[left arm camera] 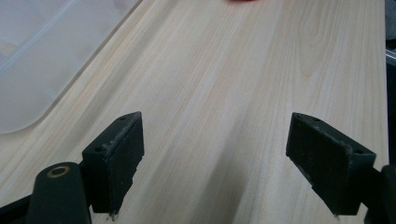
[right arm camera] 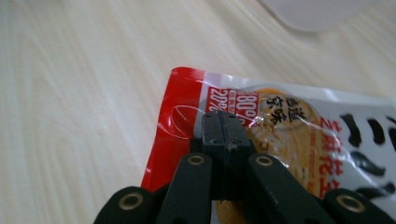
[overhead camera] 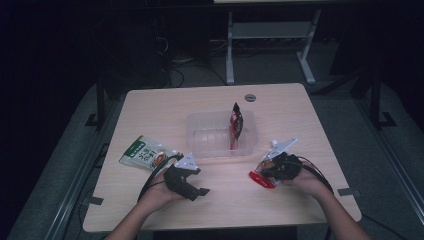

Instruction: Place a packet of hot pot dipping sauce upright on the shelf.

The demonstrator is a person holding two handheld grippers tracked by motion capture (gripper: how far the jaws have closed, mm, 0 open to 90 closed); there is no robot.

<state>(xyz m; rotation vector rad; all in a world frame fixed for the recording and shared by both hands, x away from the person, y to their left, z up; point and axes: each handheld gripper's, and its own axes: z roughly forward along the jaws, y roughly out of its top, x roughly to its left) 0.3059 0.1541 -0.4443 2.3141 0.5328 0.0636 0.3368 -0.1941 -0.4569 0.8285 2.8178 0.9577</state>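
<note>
**Right tool clamps red snack packet near the clear container**

The right tool [overhead camera: 272, 170] is clenched on a red snack packet [right arm camera: 280, 135], held just above the surface [overhead camera: 225, 200] in front of the clear plastic container [overhead camera: 200, 131]. The left tool [left arm camera: 215, 163] hangs released over bare wood, beside a green snack packet [overhead camera: 142, 152]. Another red packet [overhead camera: 236, 122] stands inside the container.

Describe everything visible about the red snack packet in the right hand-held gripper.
The red packet is a glossy, crinkled plastic pouch with a red edge, a white panel with black characters and a picture of golden-brown food. The right hand-held gripper has its jaws shut on it, pinching the film near one corner. In the high view it sits at the table's front right, short of the clear bin. Whether it rests on the wood or hangs just above cannot be told.
</note>
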